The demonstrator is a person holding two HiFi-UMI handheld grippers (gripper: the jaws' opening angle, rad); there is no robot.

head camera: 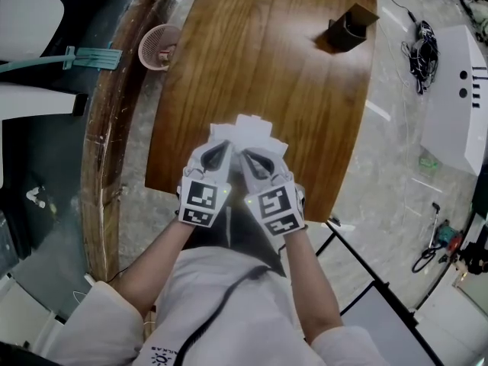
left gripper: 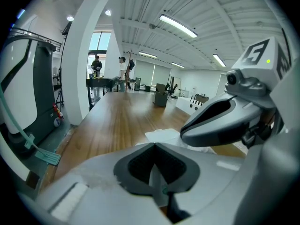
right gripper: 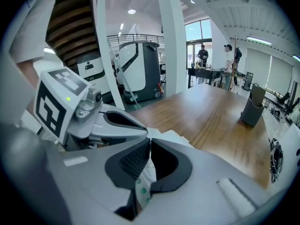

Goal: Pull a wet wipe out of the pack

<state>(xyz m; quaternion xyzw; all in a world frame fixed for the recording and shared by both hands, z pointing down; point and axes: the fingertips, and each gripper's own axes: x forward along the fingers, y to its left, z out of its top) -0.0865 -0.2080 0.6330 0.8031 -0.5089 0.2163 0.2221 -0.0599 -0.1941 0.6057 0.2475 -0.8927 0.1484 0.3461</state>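
A white wet wipe pack (head camera: 248, 132) lies at the near edge of the wooden table (head camera: 267, 52). Both grippers sit side by side over its near end. My left gripper (head camera: 217, 151) is shut, and in the left gripper view a thin white strip of the pack with a green dot (left gripper: 157, 182) is pinched between its dark pads. My right gripper (head camera: 257, 157) is shut too, and in the right gripper view white film with green dots (right gripper: 143, 184) sits in its pads. The rest of the pack (right gripper: 171, 136) shows just beyond the jaws. No separate wipe is visible.
A pink mesh basket (head camera: 158, 46) stands at the table's far left edge and a dark box holder (head camera: 349, 27) at the far right. Cables (head camera: 423, 48) and a white unit (head camera: 457, 97) lie on the floor to the right. People stand far off at a bench (right gripper: 213, 62).
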